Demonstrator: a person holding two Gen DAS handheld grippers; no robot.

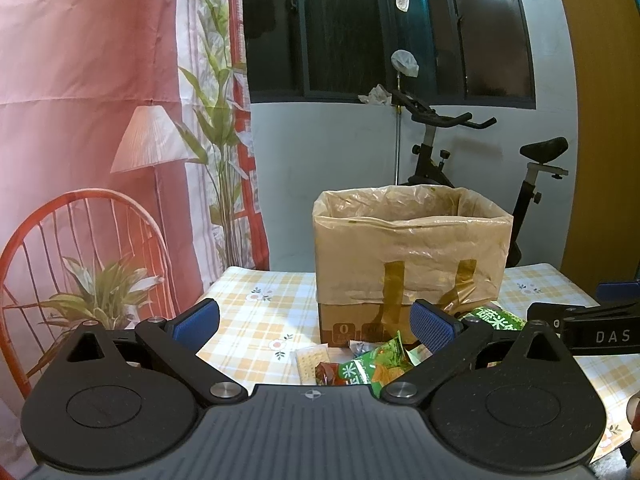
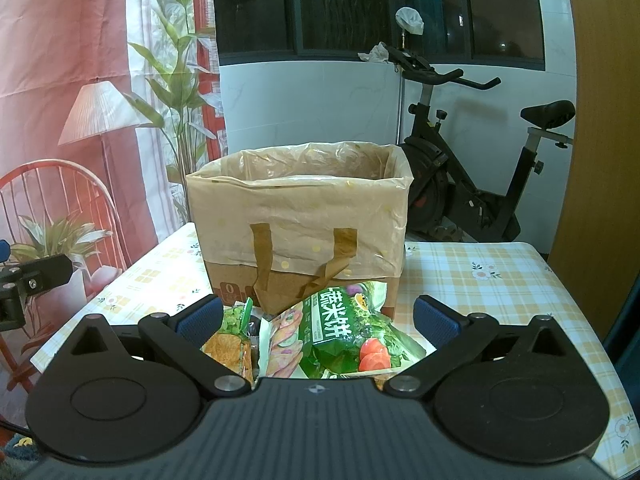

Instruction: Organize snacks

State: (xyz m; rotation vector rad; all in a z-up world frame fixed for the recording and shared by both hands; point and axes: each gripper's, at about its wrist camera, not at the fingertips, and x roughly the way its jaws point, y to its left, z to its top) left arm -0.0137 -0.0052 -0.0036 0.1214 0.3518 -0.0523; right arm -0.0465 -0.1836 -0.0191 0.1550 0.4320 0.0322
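A cardboard box [image 1: 360, 322] [image 2: 236, 284] lined with a clear plastic bag [image 1: 412, 248] [image 2: 300, 208] stands on the checked table. Snack packets lie in front of it: a large green rice-cracker bag [image 2: 344, 332] [image 1: 496, 318], a smaller green packet [image 1: 376, 364] [image 2: 230, 334], a pale cracker packet [image 1: 312, 362] and a dark red one [image 1: 326, 372]. My left gripper [image 1: 316, 322] is open above the small packets, holding nothing. My right gripper [image 2: 318, 318] is open with the large green bag between its fingers, untouched. The right gripper's side [image 1: 580, 324] shows at the left view's right edge.
The table [image 1: 248, 320] [image 2: 500, 292] has a yellow checked cloth with flowers. Behind it stand an exercise bike [image 1: 472, 152] [image 2: 480, 184], a white wall and dark windows. A printed backdrop with a red chair and lamp [image 1: 80, 160] hangs at the left.
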